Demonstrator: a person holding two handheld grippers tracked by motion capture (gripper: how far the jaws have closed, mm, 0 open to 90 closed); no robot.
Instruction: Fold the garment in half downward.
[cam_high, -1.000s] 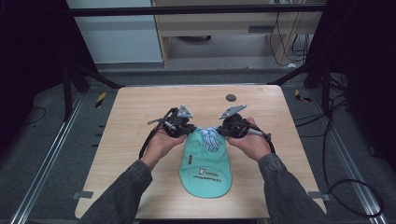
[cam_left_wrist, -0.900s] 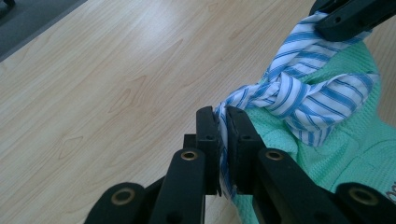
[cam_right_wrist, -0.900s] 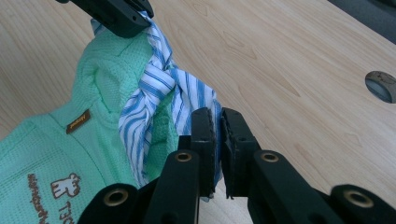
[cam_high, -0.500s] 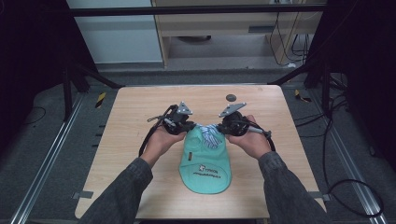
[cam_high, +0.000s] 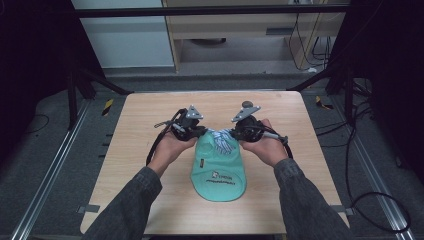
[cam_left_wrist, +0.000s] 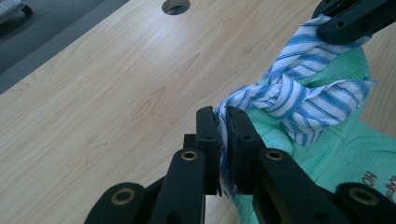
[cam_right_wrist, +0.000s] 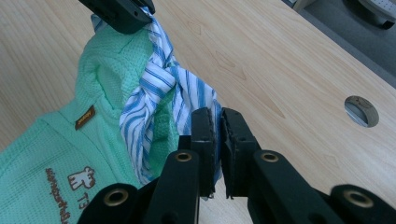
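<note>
left hand-held gripper (cam_left_wrist: 222, 140) | clamps striped collar (cam_left_wrist: 299, 100) | right hand-held gripper (cam_right_wrist: 218, 140) | likewise

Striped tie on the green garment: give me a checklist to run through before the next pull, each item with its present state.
1. Left gripper shut on the striped tie: ok, cloth is pinched between its fingers.
2. Right gripper shut on the same tie: ok, blue-white cloth sits between its fingers.
3. Knot formed between the two grips: ok, the strips cross and wrap in the left gripper view.
4. Knot tight: cannot tell.
5. Green garment lying flat on the table: ok, though it bunches near the tie.
6. Round hole in the table apart from the cloth: ok.
</note>
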